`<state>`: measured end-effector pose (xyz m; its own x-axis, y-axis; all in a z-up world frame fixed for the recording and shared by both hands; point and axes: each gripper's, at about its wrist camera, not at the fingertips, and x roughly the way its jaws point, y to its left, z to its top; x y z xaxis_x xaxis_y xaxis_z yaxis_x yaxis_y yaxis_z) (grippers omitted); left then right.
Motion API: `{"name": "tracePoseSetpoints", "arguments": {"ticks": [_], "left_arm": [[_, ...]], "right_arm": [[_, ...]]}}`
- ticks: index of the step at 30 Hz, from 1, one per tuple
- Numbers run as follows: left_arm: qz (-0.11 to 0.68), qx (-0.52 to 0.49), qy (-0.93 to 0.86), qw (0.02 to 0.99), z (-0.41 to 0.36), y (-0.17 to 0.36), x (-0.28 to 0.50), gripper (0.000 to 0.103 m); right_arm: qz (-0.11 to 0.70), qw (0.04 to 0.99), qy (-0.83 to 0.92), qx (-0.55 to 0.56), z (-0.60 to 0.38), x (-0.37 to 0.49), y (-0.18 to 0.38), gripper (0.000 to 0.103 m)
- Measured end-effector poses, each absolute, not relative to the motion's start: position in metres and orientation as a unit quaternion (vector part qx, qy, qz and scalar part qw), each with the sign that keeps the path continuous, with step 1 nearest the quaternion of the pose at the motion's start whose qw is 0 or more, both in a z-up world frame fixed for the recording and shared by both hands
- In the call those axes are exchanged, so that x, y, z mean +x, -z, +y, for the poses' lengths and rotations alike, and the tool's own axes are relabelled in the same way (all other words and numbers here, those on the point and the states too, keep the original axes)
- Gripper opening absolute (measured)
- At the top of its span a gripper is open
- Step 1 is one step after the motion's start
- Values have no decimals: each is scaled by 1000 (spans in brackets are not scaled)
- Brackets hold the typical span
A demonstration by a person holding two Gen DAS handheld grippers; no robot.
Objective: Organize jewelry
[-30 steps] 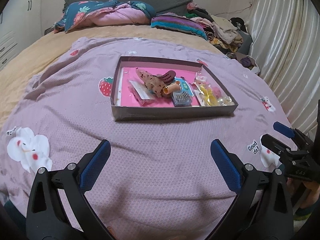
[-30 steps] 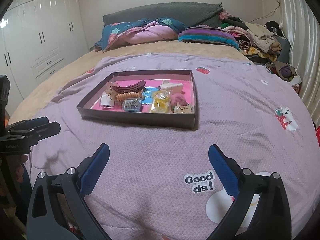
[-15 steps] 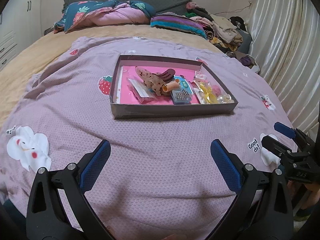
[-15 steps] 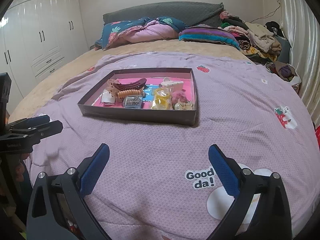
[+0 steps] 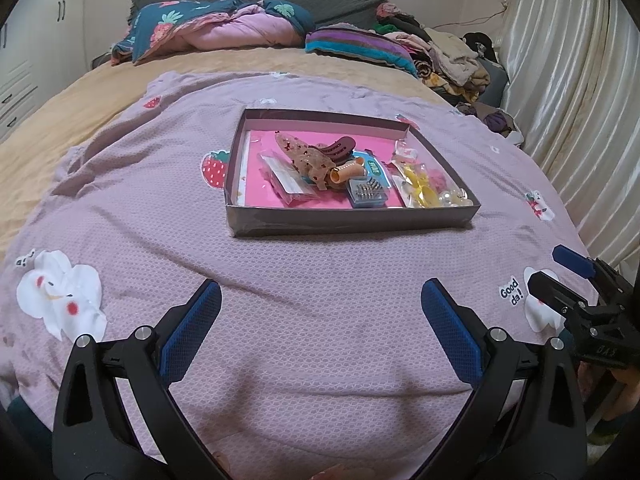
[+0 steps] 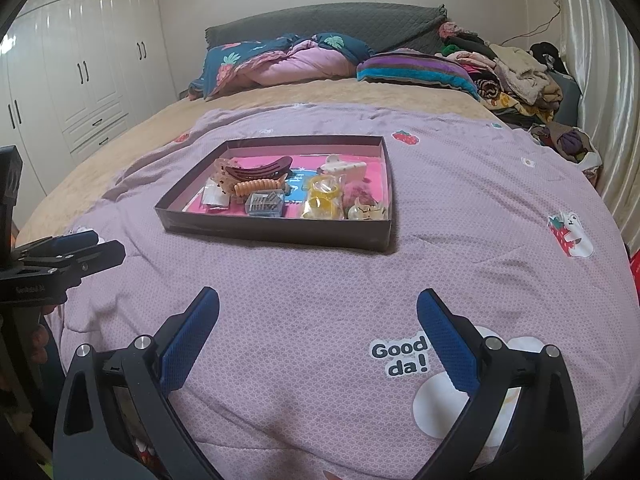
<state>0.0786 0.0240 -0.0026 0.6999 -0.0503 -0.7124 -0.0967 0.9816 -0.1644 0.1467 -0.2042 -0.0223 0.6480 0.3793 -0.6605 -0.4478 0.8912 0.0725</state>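
A shallow dark box (image 5: 344,222) (image 6: 276,232) with a pink floor sits on the purple bedspread. It holds a brown claw clip (image 5: 336,148) (image 6: 260,170), an orange hair roller (image 5: 348,171) (image 6: 260,188), a small clear case of pins (image 5: 368,192) (image 6: 265,203), yellow packets (image 5: 420,184) (image 6: 324,198) and pearly pieces (image 5: 452,198) (image 6: 366,212). My left gripper (image 5: 320,320) is open and empty, well short of the box. My right gripper (image 6: 318,324) is open and empty too, also short of the box. Each shows at the edge of the other's view: the right one (image 5: 560,276), the left one (image 6: 86,248).
The bed has a tan blanket (image 5: 80,112), a rolled quilt (image 5: 224,32) and a striped pillow (image 5: 360,46) at the head. A heap of clothes (image 5: 452,60) lies at the far right by the curtain (image 5: 580,100). White wardrobes (image 6: 80,80) stand left.
Both grippers have pulled back a little and risen, so the box looks slightly farther away. Both stay open and empty.
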Motion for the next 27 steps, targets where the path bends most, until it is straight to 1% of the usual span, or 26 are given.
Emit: {"name": "tracePoseSetpoints", "arguments": {"ticks": [27], "left_arm": [[386,-92,-14,918,27,0,77,93]], "right_arm": [[353,906,-228,-49,-205,146,22,99]]}}
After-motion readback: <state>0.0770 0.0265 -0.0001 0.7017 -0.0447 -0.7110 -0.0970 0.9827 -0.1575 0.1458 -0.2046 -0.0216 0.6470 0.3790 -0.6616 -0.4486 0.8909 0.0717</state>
